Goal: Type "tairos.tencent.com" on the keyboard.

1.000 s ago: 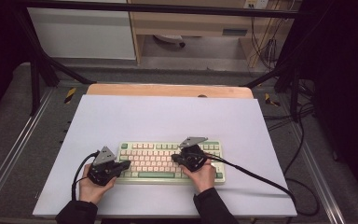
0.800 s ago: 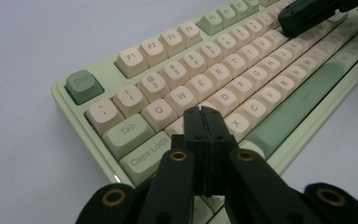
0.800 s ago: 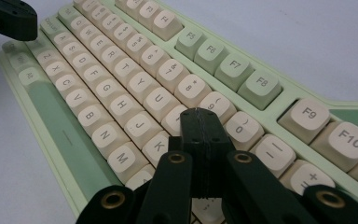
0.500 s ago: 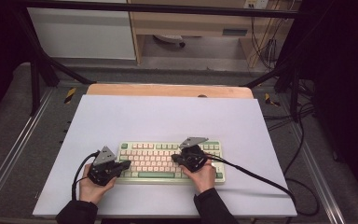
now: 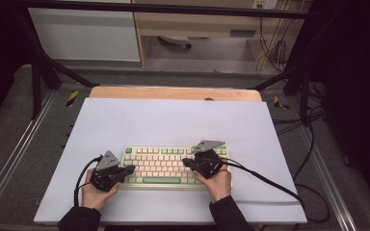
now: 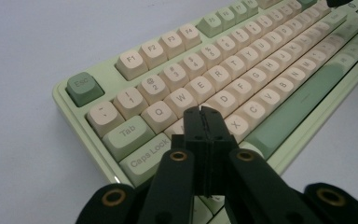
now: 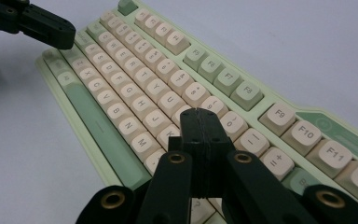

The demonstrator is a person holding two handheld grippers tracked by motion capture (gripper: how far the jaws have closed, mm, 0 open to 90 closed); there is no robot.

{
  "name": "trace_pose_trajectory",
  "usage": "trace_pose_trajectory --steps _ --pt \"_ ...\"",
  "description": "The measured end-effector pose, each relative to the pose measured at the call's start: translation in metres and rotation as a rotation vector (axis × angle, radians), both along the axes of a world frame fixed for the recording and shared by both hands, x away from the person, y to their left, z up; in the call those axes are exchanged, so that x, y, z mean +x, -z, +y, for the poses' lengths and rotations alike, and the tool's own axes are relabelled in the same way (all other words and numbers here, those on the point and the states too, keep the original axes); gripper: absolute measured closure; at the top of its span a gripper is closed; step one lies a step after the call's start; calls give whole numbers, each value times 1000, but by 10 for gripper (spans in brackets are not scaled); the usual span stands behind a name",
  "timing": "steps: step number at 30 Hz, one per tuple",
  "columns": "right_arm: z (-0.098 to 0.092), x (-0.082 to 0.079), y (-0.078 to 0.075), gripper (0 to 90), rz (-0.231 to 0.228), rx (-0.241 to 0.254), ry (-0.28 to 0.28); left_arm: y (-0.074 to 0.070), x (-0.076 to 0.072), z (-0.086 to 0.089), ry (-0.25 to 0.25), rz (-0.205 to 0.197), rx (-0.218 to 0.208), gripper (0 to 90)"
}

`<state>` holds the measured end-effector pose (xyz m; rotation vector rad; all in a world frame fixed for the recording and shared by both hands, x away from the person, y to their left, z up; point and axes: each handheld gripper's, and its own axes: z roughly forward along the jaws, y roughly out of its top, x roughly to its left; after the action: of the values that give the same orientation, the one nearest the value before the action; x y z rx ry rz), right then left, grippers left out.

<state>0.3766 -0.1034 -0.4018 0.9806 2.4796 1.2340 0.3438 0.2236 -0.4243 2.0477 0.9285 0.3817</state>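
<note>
A mint-green keyboard (image 5: 161, 166) with cream keys lies on a pale sheet (image 5: 173, 122), near the front of the table. My left gripper (image 5: 131, 169) hovers at the keyboard's left end, jaws shut with nothing between them. In the left gripper view its tips (image 6: 203, 112) sit over the letter keys just right of Caps Lock on the keyboard (image 6: 242, 70). My right gripper (image 5: 185, 162) is shut and empty over the keyboard's right half. Its tips (image 7: 199, 114) point at keys near the K and L on the keyboard (image 7: 135, 79). I cannot tell whether either touches a key.
Black cables (image 5: 270, 180) trail from both grippers across the sheet toward the front edge. A wooden table edge (image 5: 173, 93) shows behind the sheet. Metal rails (image 5: 14, 159) run along both sides. A tangle of wires (image 5: 313, 125) lies at the right.
My right gripper has lifted slightly and shifted a little to the right over the keyboard. The left gripper has stayed where it was.
</note>
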Motion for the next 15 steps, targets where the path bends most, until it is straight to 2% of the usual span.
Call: trace_pose_trajectory --steps 15 --pt "-35 -12 2 900 20 25 1 -1 0 -3 3 -3 1 900"
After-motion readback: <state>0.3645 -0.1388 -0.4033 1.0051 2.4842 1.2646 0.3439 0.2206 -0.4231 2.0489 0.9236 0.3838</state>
